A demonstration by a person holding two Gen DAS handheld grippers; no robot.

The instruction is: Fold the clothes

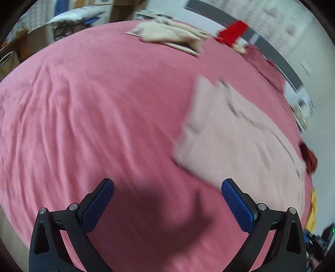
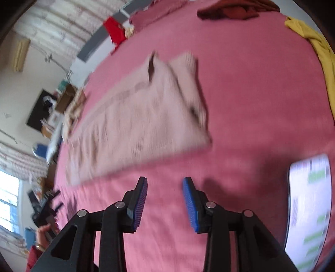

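A pale pink knitted garment [image 1: 236, 138] lies folded flat on the pink bedspread [image 1: 94, 115]. In the left wrist view it is ahead and to the right of my left gripper [image 1: 167, 186], which is wide open and empty above the bedspread. In the right wrist view the same garment [image 2: 138, 123] lies just ahead and left of my right gripper [image 2: 165, 184], which is open, empty and apart from the cloth. Both views are motion-blurred.
A beige garment [image 1: 171, 35] lies at the far edge of the bed. A dark red garment [image 2: 232, 10] and a yellow one [image 2: 318, 46] lie near the bed's edge. A printed sheet [image 2: 307, 209] lies at the right. A red cloth [image 2: 114, 29] hangs beyond the bed.
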